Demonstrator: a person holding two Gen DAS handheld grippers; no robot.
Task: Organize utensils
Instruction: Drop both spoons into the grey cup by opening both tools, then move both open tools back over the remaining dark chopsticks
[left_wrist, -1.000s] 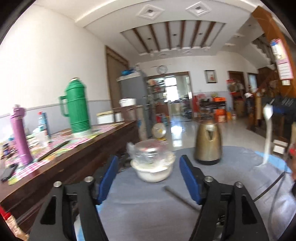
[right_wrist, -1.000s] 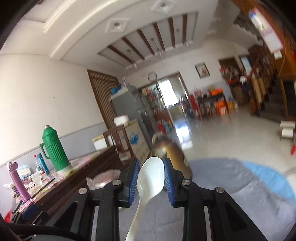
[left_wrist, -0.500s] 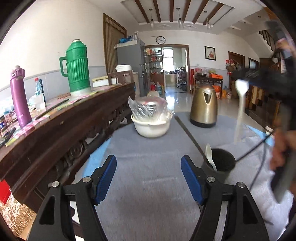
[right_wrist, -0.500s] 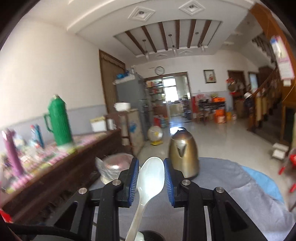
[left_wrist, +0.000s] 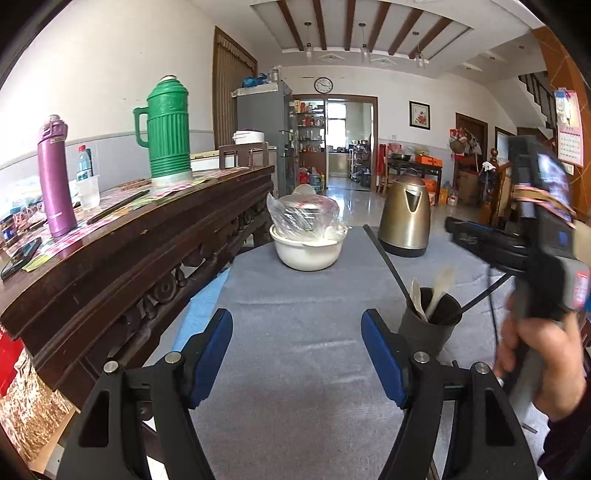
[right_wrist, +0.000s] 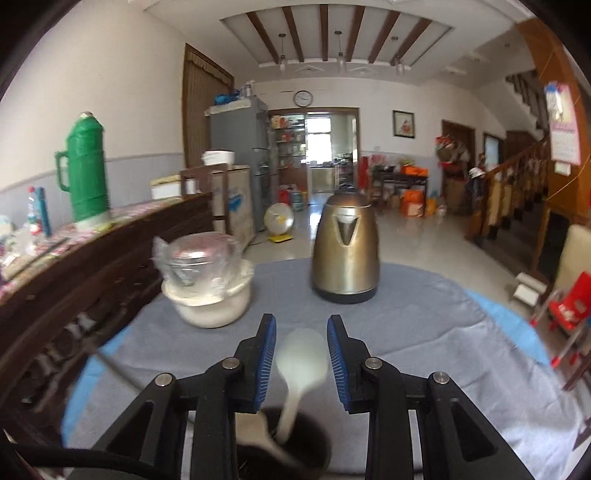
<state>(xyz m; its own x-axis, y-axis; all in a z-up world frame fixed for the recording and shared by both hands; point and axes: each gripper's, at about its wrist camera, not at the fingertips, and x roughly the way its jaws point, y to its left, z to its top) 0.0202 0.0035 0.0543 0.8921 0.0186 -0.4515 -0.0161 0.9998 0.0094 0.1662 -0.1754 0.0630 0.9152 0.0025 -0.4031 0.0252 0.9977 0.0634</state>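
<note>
Nearest us, the left gripper (left_wrist: 295, 321) hangs over the near part of the surface (left_wrist: 295, 280) with its fingers wide apart and nothing between them, the same gap as a second ago. It now looks down on the grey cloth rather than at the ceiling. On the right wrist view, the right gripper (right_wrist: 301, 325) has its fingers slightly apart, a thin gap on each side of the blurred spoon (right_wrist: 301, 362). A second ago that spoon was clamped between the pads, above the table. Now its handle end is down in the cup (right_wrist: 317, 443) just under the fingers. Its long axis runs steeply up out of the cup, bowl uppermost and leaning away from us. From the left wrist view the cup (left_wrist: 424, 332) stands toward the right side of the surface, and the spoon (left_wrist: 441, 286) tilts right beside a second spoon (left_wrist: 415, 299). A hand (left_wrist: 543, 362) grips the right gripper above and to the right, clear of the spoon. A dark stick (left_wrist: 388, 258) lies beyond the cup. Near the far edge stand a covered bowl (left_wrist: 308, 253) on the left and a kettle (left_wrist: 405, 221) on the right.
</note>
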